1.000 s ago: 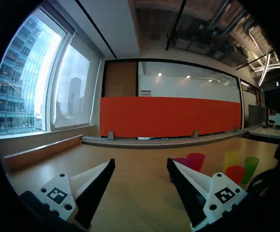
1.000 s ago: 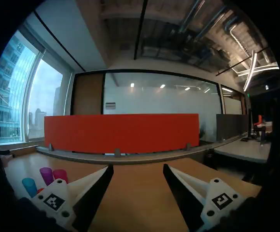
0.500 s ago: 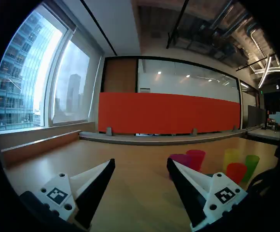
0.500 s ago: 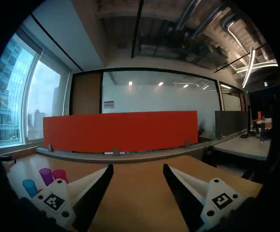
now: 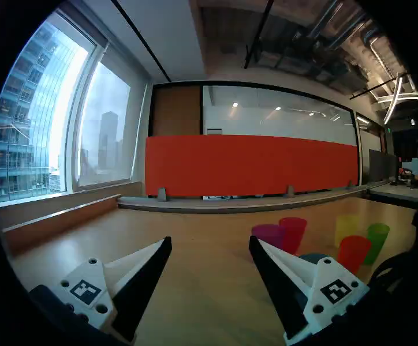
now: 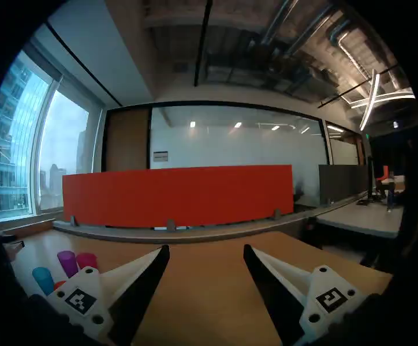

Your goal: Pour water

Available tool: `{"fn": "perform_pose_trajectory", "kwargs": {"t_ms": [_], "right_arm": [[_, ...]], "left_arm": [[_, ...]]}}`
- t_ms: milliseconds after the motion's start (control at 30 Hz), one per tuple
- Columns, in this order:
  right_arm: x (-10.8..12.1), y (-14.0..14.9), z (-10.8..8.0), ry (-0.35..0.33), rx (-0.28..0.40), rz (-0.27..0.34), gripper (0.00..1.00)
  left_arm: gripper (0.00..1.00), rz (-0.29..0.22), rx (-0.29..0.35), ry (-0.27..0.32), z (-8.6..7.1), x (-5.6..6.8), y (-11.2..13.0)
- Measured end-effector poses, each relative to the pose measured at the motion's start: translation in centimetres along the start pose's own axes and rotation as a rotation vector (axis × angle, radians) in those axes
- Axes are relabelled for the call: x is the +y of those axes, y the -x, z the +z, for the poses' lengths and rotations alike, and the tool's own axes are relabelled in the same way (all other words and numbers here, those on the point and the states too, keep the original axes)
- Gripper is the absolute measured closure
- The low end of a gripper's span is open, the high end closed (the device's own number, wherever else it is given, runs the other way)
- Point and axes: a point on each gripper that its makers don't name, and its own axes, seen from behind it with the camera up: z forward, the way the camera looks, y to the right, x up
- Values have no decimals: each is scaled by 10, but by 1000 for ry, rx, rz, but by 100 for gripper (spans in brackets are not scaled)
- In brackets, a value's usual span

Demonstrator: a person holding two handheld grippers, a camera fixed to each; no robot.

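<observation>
At the bottom of the left gripper view, the left gripper point(image 5: 209, 239) is seen with its two fingers spread wide apart. Nothing is held between them, and the bare wooden table point(image 5: 209, 288) is seen through the gap. In the lower right of this frame, a group of plastic cups is stood upright on the table. The rim of a blue cup point(image 5: 313, 258) is partly hidden by the right-hand finger. A purple cup point(image 5: 268, 235) and a red cup point(image 5: 294, 230) are placed side by side just behind it. Farther right, an orange cup point(image 5: 353, 254) is set in front of a yellow cup point(image 5: 347, 228) and a green cup point(image 5: 377, 239). It cannot be told whether anything is contained in the cups. Beyond the table, an orange-red partition point(image 5: 249, 167) is stretched across the middle, and a tall window point(image 5: 47, 132) is seen at the left.

In the right gripper view, the right gripper point(image 6: 205, 249) is likewise held wide apart and empty over the table. Here the cups are found at the lower left edge, beside the left-hand finger. The blue cup point(image 6: 43, 279) is nearest, with the purple cup point(image 6: 67, 262) and the red cup point(image 6: 86, 260) behind it. Farther off, the partition is seen at the centre, a grey desk point(image 6: 362, 216) at the middle right, and a light strip point(image 6: 373, 98) in the upper right.
</observation>
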Motion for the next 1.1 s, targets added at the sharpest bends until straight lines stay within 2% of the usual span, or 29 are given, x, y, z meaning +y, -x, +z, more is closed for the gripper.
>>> {"fn": "perform_pose_trajectory", "kwargs": {"t_ms": [367,767,1100], "right_arm": [[2,3,0,1,0,0,1],[2,-1,0,-19,27,-28,1],[-6,8,10,-57,50,-32,1]], "left_arm": [[0,6,-1,4,-2,1,1],[0,6,-1,4,-1,2,2],[0,6,-1,4,-1,2,1]]}}
